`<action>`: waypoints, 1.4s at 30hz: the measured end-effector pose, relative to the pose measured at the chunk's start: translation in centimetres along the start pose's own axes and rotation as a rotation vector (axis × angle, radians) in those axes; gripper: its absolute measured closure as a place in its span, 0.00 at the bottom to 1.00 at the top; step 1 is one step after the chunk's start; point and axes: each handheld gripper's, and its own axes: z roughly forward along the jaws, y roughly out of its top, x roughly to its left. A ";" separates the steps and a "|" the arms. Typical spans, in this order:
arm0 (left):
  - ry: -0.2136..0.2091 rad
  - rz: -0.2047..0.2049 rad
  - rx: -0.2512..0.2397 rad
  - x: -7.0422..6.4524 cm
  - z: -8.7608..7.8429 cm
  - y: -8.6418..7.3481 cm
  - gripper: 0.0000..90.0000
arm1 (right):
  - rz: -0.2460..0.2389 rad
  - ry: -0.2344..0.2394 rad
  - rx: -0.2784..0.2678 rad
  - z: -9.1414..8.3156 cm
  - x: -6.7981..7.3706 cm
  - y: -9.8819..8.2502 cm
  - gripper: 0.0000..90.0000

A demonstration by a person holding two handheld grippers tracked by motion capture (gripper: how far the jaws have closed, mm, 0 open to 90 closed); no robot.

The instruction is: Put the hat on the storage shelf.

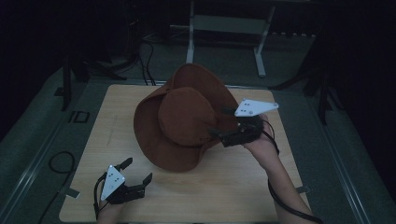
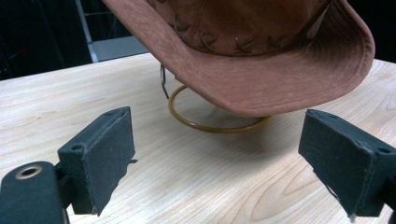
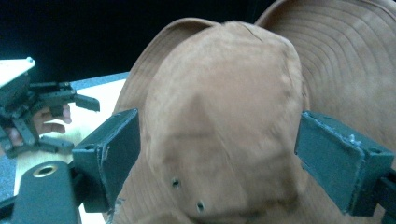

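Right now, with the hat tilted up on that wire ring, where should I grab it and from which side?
Take the hat by its brim, on the near edge that faces the left hand-held gripper. There the brim stands lifted clear of the table above the ring, thin enough for open jaws to slide around. The crown looks too wide and soft.

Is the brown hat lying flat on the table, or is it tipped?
Tipped. The brown hat sits on a wire ring stand, its brim lifted off the table on the near side.
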 end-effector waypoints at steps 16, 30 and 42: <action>0.033 -0.015 0.008 0.8 0.0 -0.5 0.12 | 0.037 -0.062 -0.020 -5.2 -0.9 -4.8 0.16; 0.099 -0.011 0.028 2.1 -1.2 -1.2 0.12 | 0.104 -0.152 -0.022 -7.4 -2.2 -11.3 0.16; 0.150 -0.055 0.044 4.1 -2.6 -2.3 0.13 | 0.203 -0.207 0.025 -6.9 -3.1 -18.1 0.16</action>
